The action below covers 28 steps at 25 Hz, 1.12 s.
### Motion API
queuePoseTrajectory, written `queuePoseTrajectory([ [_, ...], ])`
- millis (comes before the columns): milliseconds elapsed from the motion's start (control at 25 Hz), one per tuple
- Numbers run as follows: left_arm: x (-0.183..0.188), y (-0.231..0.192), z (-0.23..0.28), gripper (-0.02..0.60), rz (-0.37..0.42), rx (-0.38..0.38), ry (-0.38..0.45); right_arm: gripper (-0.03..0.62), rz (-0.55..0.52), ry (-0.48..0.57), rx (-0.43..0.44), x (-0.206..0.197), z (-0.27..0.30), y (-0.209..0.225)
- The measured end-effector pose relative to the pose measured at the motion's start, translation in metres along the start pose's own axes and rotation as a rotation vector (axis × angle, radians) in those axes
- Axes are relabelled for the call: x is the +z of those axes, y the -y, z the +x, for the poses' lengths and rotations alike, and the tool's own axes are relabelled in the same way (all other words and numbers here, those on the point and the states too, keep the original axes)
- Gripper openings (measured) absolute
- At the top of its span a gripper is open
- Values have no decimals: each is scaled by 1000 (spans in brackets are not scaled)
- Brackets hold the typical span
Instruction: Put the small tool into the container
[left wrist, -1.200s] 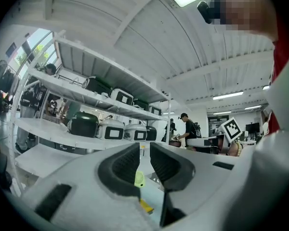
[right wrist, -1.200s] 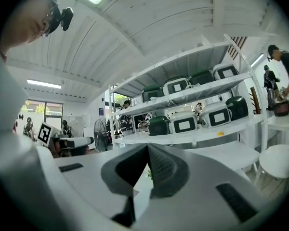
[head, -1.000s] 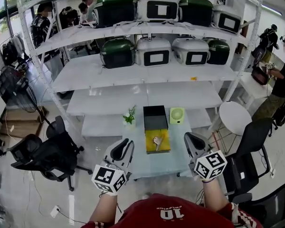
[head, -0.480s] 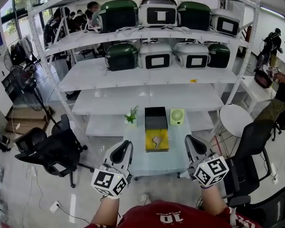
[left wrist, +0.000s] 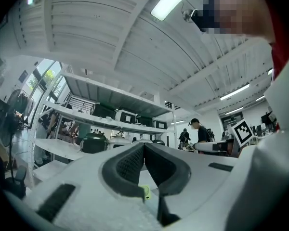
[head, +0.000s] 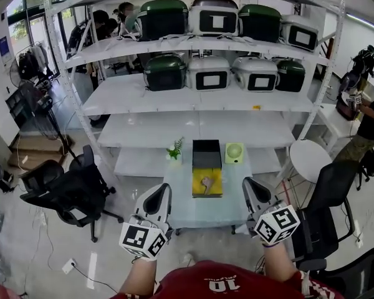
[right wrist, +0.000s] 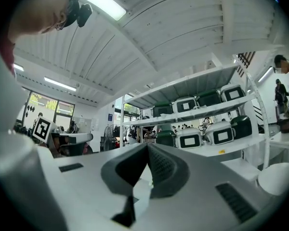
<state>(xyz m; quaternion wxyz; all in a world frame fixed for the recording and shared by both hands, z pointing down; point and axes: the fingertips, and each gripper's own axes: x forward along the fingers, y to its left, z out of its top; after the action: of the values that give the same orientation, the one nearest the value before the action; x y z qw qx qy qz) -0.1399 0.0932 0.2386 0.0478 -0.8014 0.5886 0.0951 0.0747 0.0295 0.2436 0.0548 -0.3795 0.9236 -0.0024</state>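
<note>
A small metal tool [head: 206, 182] lies on a yellow pad [head: 207, 190] in the middle of a small pale table [head: 202, 212]. Just behind the pad stands a black open box [head: 206, 154], the container. Both grippers hang at the table's near edge, well short of the tool. My left gripper [head: 166, 189] is at the near left corner and my right gripper [head: 247, 184] at the near right. In the left gripper view the left gripper [left wrist: 143, 146] has its jaws pressed together, empty. The right gripper [right wrist: 147, 146] looks the same in its own view.
A potted plant [head: 174, 149] stands left of the box and a green fan [head: 233, 152] right of it. White shelving [head: 199, 126] with green and white cases rises behind. Black office chairs [head: 68, 189] sit at the left, another chair [head: 327, 198] and a round white table [head: 308, 152] at the right.
The head view has shifted slightly, so the shelves and table sit a little differently. Both grippers stay shut at the table's near edge, almost unmoved.
</note>
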Motion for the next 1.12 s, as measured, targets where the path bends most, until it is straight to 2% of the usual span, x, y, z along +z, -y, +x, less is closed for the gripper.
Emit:
queuePoseTrajectory([
  [480,-5,0,3,-12,-8,-6,-9,3,-48,-1,34,-2,11,-15],
  [680,-7,-1,7,-12,-10,-11,-9,3,-108,-15,32,-6,13,-18],
  [1120,-6,0,11,-12,-5,-24,-12,3,-86,-32,25,-12,16,-11],
])
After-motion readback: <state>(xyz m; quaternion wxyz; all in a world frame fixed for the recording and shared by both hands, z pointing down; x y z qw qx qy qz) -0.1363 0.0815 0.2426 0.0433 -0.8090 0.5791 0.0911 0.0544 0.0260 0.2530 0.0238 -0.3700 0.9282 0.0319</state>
